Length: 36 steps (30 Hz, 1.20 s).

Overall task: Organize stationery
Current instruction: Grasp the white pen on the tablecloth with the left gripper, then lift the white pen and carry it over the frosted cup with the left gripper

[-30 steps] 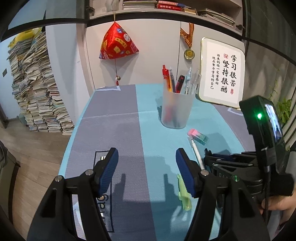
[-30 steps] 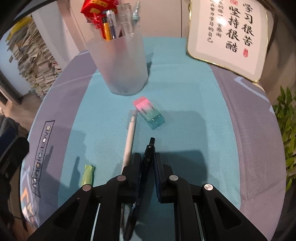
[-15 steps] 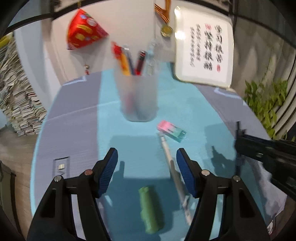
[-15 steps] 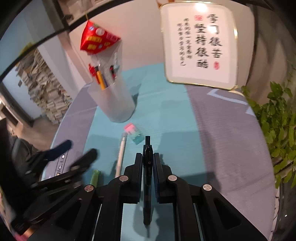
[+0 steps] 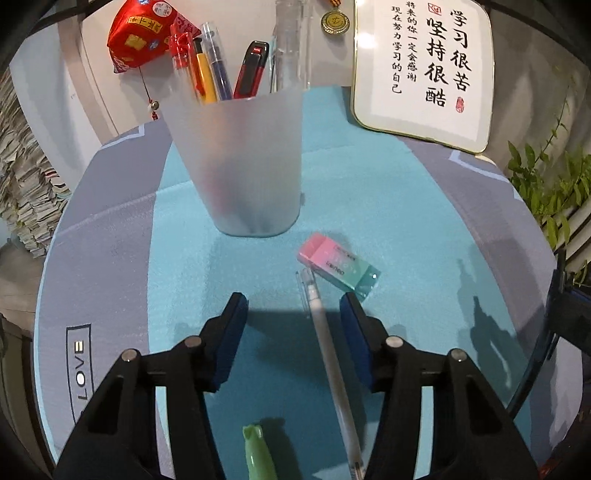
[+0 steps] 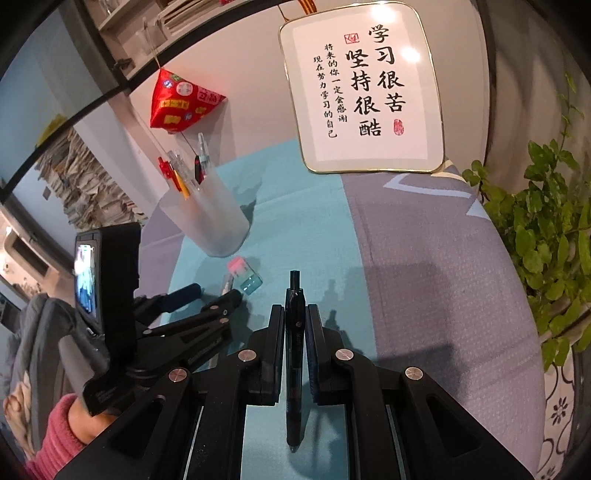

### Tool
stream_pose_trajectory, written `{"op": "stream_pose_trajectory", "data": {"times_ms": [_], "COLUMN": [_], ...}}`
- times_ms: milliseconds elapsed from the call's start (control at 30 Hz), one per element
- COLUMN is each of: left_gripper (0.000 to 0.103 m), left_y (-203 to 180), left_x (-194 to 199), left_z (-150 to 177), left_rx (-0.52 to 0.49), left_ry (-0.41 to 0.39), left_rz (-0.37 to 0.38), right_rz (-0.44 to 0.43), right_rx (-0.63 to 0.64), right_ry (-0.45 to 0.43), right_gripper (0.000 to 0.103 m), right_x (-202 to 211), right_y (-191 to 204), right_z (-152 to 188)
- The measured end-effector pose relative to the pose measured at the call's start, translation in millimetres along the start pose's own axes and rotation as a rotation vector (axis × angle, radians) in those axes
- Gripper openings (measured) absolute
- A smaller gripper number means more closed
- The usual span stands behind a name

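Note:
A frosted pen cup [image 5: 243,162] holding several pens stands on the teal mat; it also shows in the right wrist view [image 6: 207,221]. A pink-and-teal eraser [image 5: 338,264] lies in front of it. A white pen [image 5: 328,350] lies between the open fingers of my left gripper [image 5: 293,314], near the right finger. A green marker [image 5: 258,454] lies below it. My right gripper [image 6: 294,321] is shut on a black pen [image 6: 294,354] and holds it above the table, to the right of my left gripper [image 6: 210,295].
A framed calligraphy board [image 5: 424,70] leans at the back right. A red pyramid ornament [image 5: 144,33] hangs behind the cup. A potted plant [image 6: 546,236] stands off the right edge. Stacks of books [image 6: 85,188] stand at the far left.
My left gripper has moved forward and right, so the white pen now lies between its fingers. My right gripper has lifted the black pen and swung away to the right.

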State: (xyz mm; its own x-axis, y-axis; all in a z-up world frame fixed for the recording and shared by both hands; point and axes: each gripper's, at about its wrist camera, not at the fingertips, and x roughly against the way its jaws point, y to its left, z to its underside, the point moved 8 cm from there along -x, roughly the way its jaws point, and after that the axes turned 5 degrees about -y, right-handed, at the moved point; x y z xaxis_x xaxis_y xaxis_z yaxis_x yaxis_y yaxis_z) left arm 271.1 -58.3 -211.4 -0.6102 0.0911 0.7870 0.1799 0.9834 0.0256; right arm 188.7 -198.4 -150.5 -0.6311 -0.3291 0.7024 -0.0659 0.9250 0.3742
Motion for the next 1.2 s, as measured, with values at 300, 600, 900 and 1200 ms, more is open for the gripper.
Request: {"op": "stream_pose_trajectory", "data": {"times_ms": [300,600,900,1200], "left_gripper": [0.009,0.009,0.009,0.009], "left_y": [-11,-1,18,46], "left_x": [13,108,149,180], "left_z": [-11,-25,-26,-24], "left_rx": [-0.002,0.014,0.026,0.072], "left_ry": [-0.028,-0.228,-0.340,-0.411], "left_rz": [0.046,0.092,0.066,0.060], "right_rz": [-0.011,-0.010,-0.020,-0.015], "right_rx": [-0.004,-0.001,0.043,0.120], "right_ry": [-0.003,-0.037,-0.083,-0.156], "right_gripper": [0.012,0.012,0.012,0.012], "right_x": [-2,8,25,50], "right_y": [1,7,33,64], "right_z": [-1,-8,-15,-32]}}
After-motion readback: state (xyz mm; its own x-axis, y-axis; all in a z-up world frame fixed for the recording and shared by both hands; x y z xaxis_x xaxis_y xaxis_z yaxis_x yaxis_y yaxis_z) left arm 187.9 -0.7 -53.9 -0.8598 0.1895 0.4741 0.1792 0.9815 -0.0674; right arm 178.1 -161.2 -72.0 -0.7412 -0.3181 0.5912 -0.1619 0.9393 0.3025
